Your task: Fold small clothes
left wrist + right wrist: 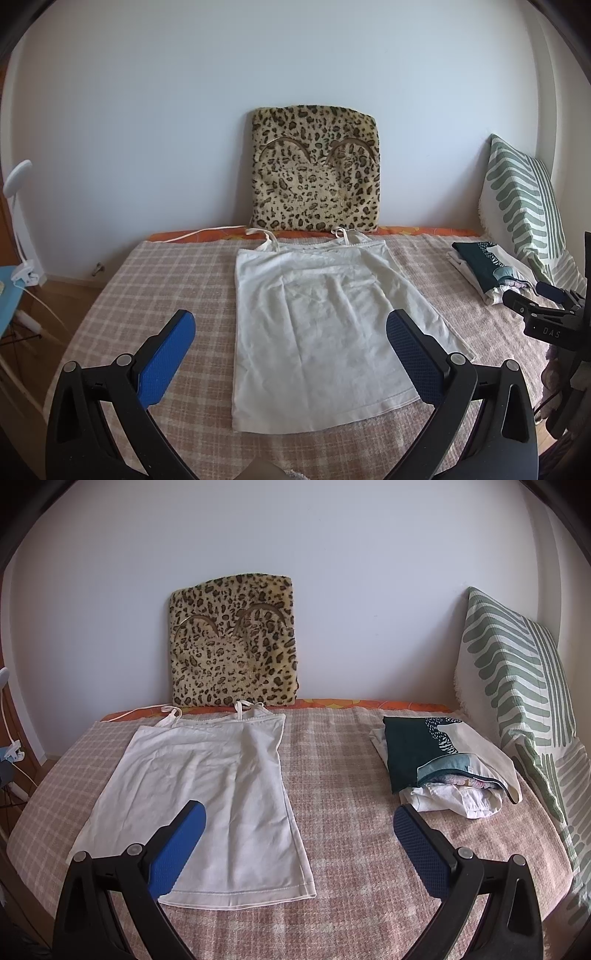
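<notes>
A white strappy top (314, 325) lies flat on the checked bedspread (147, 295), straps toward the wall and hem toward me. My left gripper (291, 334) hovers open above its lower half, blue pads wide apart and empty. In the right wrist view the same top (207, 797) lies left of centre. My right gripper (299, 825) is open above the bedspread (351, 812), its left pad over the top's lower right part. The right gripper's black body (546, 314) shows at the right edge of the left wrist view.
A leopard-print cushion (314, 170) leans on the wall behind the top. A pile of clothes under a dark patterned bag (443, 760) lies at the right, beside a green striped pillow (517, 686). A white clip lamp (18, 221) and floor are at the left.
</notes>
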